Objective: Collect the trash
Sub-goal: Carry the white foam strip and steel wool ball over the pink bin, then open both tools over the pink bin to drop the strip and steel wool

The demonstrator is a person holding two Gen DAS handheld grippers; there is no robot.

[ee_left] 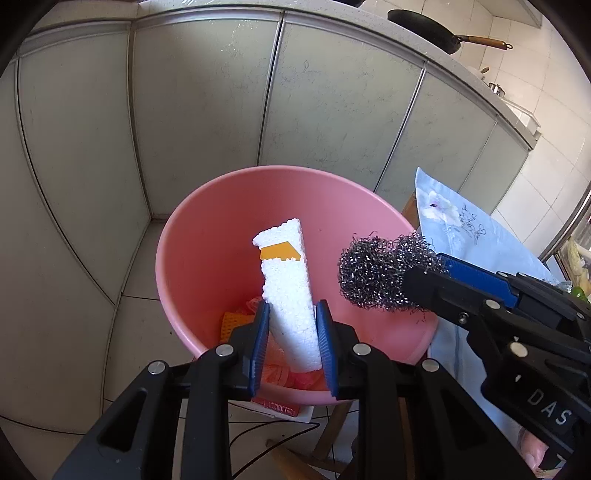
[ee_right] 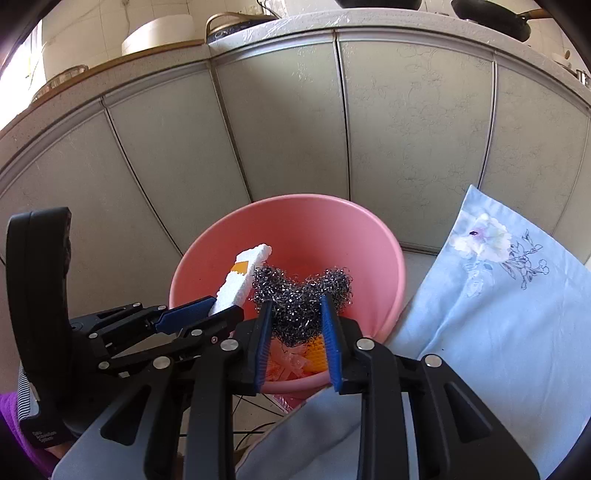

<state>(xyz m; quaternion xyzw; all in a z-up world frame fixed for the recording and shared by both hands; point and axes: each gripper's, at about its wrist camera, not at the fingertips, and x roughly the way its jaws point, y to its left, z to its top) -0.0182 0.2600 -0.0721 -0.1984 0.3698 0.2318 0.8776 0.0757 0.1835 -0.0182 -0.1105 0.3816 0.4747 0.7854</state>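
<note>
Pinching a white polystyrene foam block point(ee_left: 291, 295) between its blue pads, the left claw point(ee_left: 291, 332) holds the piece upright over the mouth of a pink plastic basin point(ee_left: 207, 236); an orange label point(ee_left: 279, 252) crosses the foam near its top. Just beside it, the right claw point(ee_right: 298, 328) is clamped on a grey steel-wool scourer point(ee_right: 303, 295), which bulges out past the pads and hangs over the same basin, close to the foam but apart from it. Below both pieces, crumpled orange plastic wrapping point(ee_right: 291, 363) and an orange mesh scrap point(ee_left: 231, 321) lie in the bottom of the basin. A pale blue cloth with a printed flower point(ee_right: 498, 295) lies to the right of the basin, touching its rim. Behind it rise grey-green cabinet doors point(ee_right: 288, 122). Farthest off, a dark frying pan with a wooden handle point(ee_left: 428, 29) sits on the worktop point(ee_left: 424, 48) above the doors.
</note>
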